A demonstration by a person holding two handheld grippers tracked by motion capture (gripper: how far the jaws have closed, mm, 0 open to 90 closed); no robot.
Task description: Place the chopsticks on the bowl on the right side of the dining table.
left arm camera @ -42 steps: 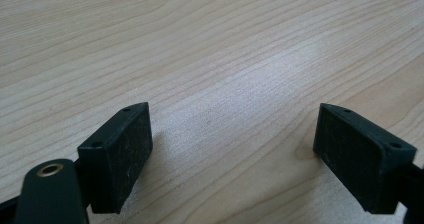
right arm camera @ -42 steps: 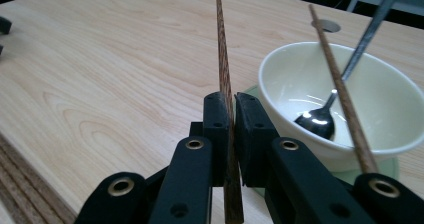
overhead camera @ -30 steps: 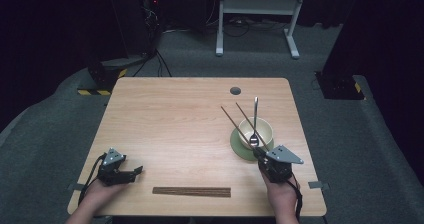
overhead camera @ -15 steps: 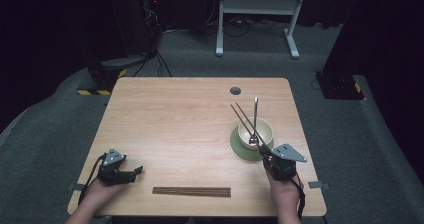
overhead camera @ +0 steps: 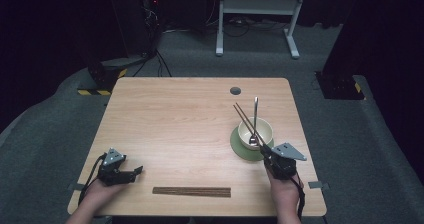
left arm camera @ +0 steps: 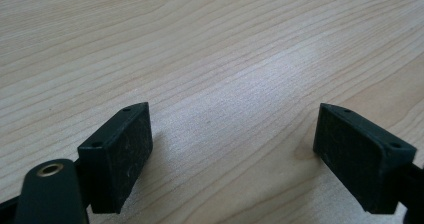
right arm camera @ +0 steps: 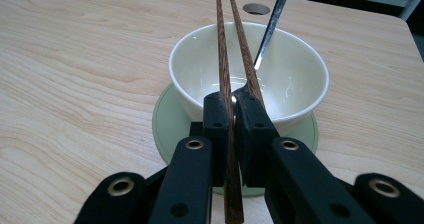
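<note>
Landmark = bowl (overhead camera: 255,132), white, sitting on a green saucer (overhead camera: 239,146) at the right of the table (overhead camera: 175,114).

Far left of the bowl, near the table's front edge: left hand-held gripper (overhead camera: 131,173) rests on the wood, jaws wide apart, nothing between them. Left gripper view agrees, w/ bare table between the pads (left arm camera: 122,151).

Front-left of the bowl: a second chopstick pair (overhead camera: 191,191) lies flat along the front edge, untouched.

In the bowl: spoon (overhead camera: 254,119), handle leaning out over the far rim.

Just front-right of the bowl: right hand-held gripper (right arm camera: 232,109) clamped tight on chopsticks (right arm camera: 224,49), dark brown wood, slim, two sticks nearly parallel, tips angled up over the bowl.

Judgement: pick-up done; setting them in or across the bowl is left, then likely pair no. 2.
</note>
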